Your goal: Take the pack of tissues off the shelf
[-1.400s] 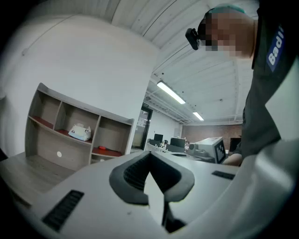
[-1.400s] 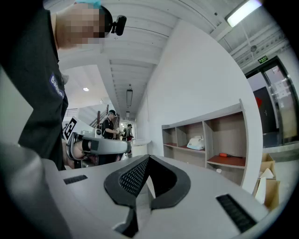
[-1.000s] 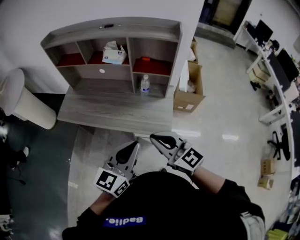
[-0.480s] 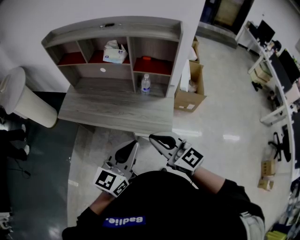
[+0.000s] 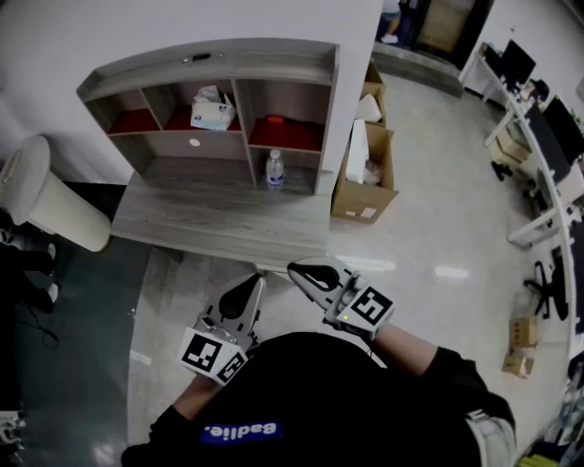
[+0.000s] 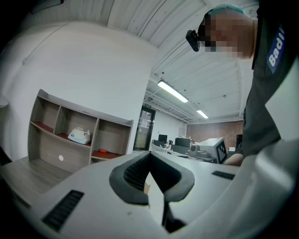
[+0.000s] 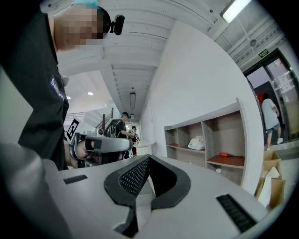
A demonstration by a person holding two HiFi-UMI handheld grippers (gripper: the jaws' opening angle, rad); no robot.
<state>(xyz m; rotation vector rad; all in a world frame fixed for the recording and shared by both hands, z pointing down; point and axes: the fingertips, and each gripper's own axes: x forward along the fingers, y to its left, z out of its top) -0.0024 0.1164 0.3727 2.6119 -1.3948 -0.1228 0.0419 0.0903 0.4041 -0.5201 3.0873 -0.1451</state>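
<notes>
Tissue pack rests untouched in upper middle compartment of shelf.

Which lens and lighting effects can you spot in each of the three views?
Head view: the shelf bows like a barrel, and bright patches glare on the shiny floor. Left gripper view: dark rounded corners and a bright ceiling lamp. Right gripper view: the wall curves, and the strip light at top right is washed out.
</notes>
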